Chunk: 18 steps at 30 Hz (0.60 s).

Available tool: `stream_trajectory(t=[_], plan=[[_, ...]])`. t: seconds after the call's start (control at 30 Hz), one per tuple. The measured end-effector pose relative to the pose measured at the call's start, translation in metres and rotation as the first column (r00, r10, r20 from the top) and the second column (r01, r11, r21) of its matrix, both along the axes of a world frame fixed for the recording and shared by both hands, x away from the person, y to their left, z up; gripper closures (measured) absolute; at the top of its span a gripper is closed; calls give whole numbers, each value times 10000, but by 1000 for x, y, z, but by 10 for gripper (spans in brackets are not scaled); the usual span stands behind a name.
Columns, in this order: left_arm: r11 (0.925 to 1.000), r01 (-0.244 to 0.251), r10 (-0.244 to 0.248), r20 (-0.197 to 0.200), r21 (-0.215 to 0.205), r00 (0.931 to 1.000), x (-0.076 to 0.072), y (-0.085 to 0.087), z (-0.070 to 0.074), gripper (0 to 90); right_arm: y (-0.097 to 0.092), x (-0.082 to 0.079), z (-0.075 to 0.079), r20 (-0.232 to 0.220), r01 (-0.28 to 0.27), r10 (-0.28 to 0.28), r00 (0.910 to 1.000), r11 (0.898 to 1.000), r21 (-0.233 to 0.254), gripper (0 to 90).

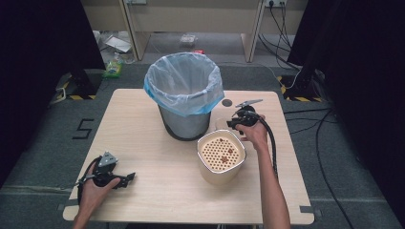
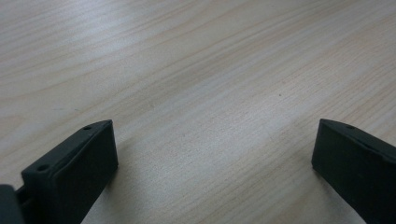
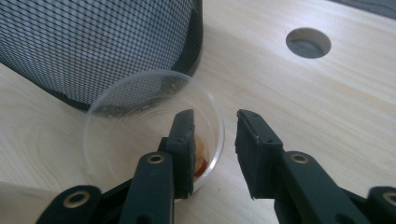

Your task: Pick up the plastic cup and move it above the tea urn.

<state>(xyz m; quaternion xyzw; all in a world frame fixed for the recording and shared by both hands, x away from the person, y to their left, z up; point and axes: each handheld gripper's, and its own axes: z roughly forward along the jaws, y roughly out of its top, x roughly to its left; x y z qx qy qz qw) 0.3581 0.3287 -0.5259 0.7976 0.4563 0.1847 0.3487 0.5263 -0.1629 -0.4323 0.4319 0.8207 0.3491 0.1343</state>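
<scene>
A person is sitting at a light wooden bench (image 1: pixel 157 191), holding a gripper in each hand. The left gripper (image 1: pixel 125 179) is resting low over the bench's near left corner, well apart from everything else; in the left gripper view its jaws are standing wide apart over bare wood grain (image 2: pixel 201 93). The right gripper (image 1: pixel 232 123) is reaching toward the far right part of the bench, just behind a cream container (image 1: pixel 221 162) whose perforated insert is carrying a few brown bits. In the right gripper view the right gripper (image 3: pixel 215 135) is straddling the rim of a clear plastic cup (image 3: pixel 140 121): one jaw is sitting inside the cup, the other outside, with the jaws parted and a visible gap to the outer jaw, so nothing is being pinched. The cup is standing upright on the bench, just beside the black mesh bin (image 3: pixel 93 42), and is holding a little brownish residue at its bottom. In the high view the bin (image 1: pixel 185 121), lined with a pale blue bag (image 1: pixel 184 81), is standing at the middle of the bench. A round hole (image 3: pixel 308 43) is showing in the bench beyond the cup.
</scene>
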Motion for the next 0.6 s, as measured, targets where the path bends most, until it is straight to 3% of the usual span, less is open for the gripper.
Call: stream_trajectory(t=[0.4, 0.5, 0.6], plan=[[10000, 4, -4, 0, -1, 10000, 0, 0, 0, 0, 2, 2, -8, -327, -448, 446, 9985, 9990, -57, 822], [10000, 3, -3, 1, -2, 10000, 0, 0, 0, 0, -3, 1, -4, -159, -514, 513, 9986, 9986, -84, 840], [10000, 5, -5, 0, 2, 10000, 0, 0, 0, 0, -12, 0, 3, 192, -179, 181, 9997, 9998, -101, 862]])
